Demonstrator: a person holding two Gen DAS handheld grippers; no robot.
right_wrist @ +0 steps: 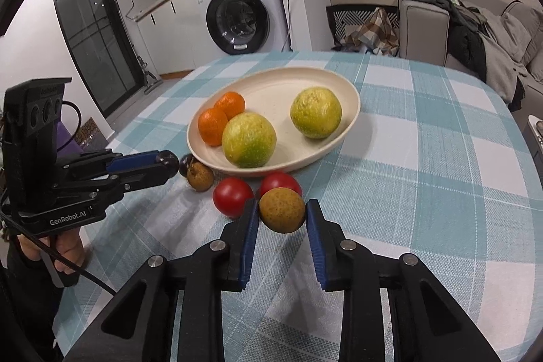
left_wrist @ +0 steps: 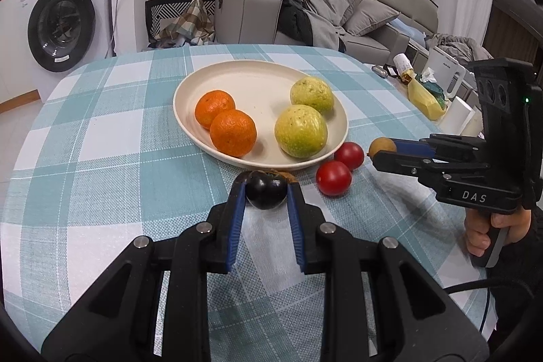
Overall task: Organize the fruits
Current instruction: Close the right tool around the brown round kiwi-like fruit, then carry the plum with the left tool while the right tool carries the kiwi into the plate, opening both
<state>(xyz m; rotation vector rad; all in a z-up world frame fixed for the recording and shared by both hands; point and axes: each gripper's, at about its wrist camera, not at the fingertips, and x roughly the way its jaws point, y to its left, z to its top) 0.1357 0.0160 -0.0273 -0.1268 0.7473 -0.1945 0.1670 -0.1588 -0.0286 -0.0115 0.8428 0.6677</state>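
Note:
A cream plate (left_wrist: pixel 237 73) (right_wrist: pixel 271 87) on the checked tablecloth holds two oranges (left_wrist: pixel 224 122) (right_wrist: pixel 220 119) and two yellow-green fruits (left_wrist: pixel 300 129) (right_wrist: pixel 249 139). My left gripper (left_wrist: pixel 266 192) (right_wrist: pixel 171 163) is shut on a dark purple fruit (left_wrist: pixel 266 194) just in front of the plate. My right gripper (right_wrist: pixel 282 209) (left_wrist: pixel 381 151) is shut on a brown speckled fruit (right_wrist: pixel 281 209) (left_wrist: pixel 381 146). Two red tomatoes (left_wrist: pixel 339 168) (right_wrist: pixel 232 195) lie on the cloth by the plate's near rim. Another brown fruit (right_wrist: pixel 200 178) and a second dark fruit (right_wrist: pixel 186 163) lie beside the left gripper.
The round table's cloth (left_wrist: pixel 101 158) (right_wrist: pixel 424 158) stretches around the plate. A yellow bag, bottle and white boxes (left_wrist: pixel 427 90) stand at the table's right edge. A washing machine (right_wrist: pixel 242 19) and a grey sofa (left_wrist: pixel 305 12) stand beyond the table.

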